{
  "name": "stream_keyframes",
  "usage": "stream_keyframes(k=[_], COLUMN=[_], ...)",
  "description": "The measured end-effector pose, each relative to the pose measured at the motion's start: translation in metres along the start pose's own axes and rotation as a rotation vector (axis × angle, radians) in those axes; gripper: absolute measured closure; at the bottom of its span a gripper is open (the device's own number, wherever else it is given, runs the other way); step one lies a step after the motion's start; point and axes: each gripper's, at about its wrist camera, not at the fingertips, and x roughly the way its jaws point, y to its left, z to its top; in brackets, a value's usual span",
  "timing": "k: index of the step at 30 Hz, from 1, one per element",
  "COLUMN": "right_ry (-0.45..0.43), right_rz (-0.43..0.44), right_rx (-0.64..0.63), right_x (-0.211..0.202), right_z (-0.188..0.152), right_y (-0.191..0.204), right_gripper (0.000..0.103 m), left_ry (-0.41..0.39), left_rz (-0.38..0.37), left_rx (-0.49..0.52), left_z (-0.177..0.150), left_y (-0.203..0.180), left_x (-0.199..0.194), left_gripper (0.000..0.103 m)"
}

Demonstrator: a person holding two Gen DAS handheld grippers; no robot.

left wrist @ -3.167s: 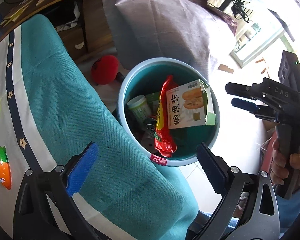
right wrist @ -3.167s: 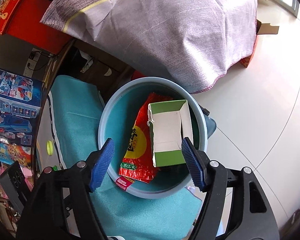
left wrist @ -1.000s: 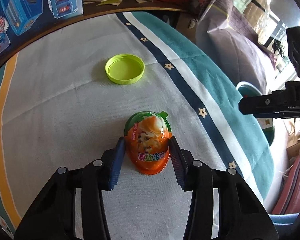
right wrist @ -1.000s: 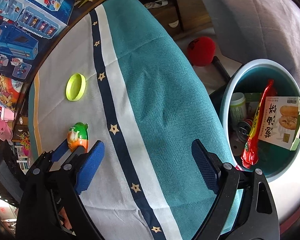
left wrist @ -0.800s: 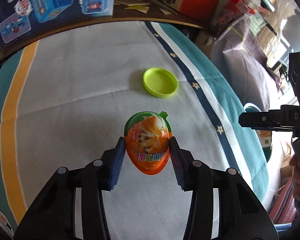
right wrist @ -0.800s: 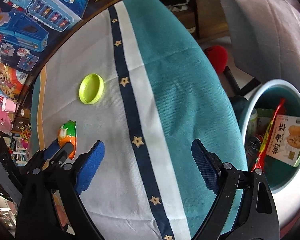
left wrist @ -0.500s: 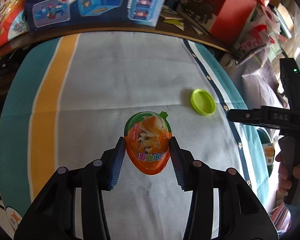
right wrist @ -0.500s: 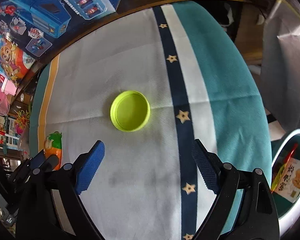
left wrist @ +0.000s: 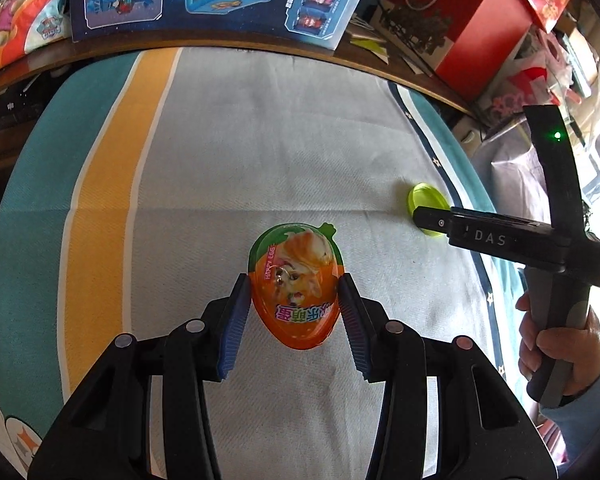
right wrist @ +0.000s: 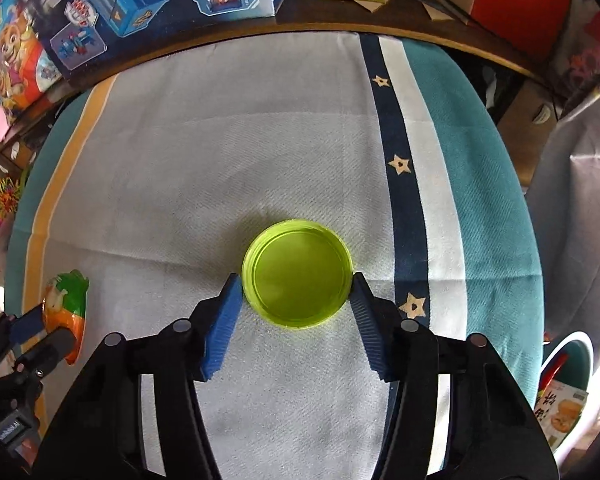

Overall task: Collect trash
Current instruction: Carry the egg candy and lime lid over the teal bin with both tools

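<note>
An orange and green egg-shaped toy pack [left wrist: 295, 285] with a kitten picture is held between the blue pads of my left gripper [left wrist: 295, 302], above the striped tablecloth [left wrist: 260, 152]. It also shows in the right wrist view [right wrist: 66, 304] at the left edge. A lime green round lid [right wrist: 298, 272] lies on the cloth, and my right gripper [right wrist: 296, 292] has its jaws against both sides of it. In the left wrist view the lid [left wrist: 426, 200] shows partly behind the right gripper's black body.
The teal trash bin [right wrist: 566, 364] with a snack box and red wrapper inside stands below the table's right edge. Toy boxes [right wrist: 140, 4] line the far side of the table. A red box [left wrist: 476, 20] stands at the back right.
My right gripper moved from the bin over the table and closed its jaws around the green lid. My left gripper took hold of the egg pack and lifted it toward the table's left.
</note>
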Motion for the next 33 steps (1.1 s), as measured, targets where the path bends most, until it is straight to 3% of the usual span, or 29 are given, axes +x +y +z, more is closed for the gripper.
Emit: stream_keyframes(k=[12,24,33], right_ry=[-0.008,-0.1,-0.182], right_rz=[0.138,0.244,0.23], right_rx=[0.127,0.308,0.453], right_x=[-0.047,-0.121,-0.158], right_z=[-0.026,-0.083,-0.124], right_y=[-0.036,-0.12,-0.202], right_gripper=[0.05,0.051,0.05], left_ry=[-0.006,-0.008,0.015], left_rz=[-0.003,-0.036,-0.057], left_rx=[0.049,0.191,0.336], left_z=[-0.003,-0.019,-0.029], left_y=[-0.028,-0.118,-0.197], left_x=[-0.009,-0.027,-0.027], left_gripper=[0.057,0.057,0.057])
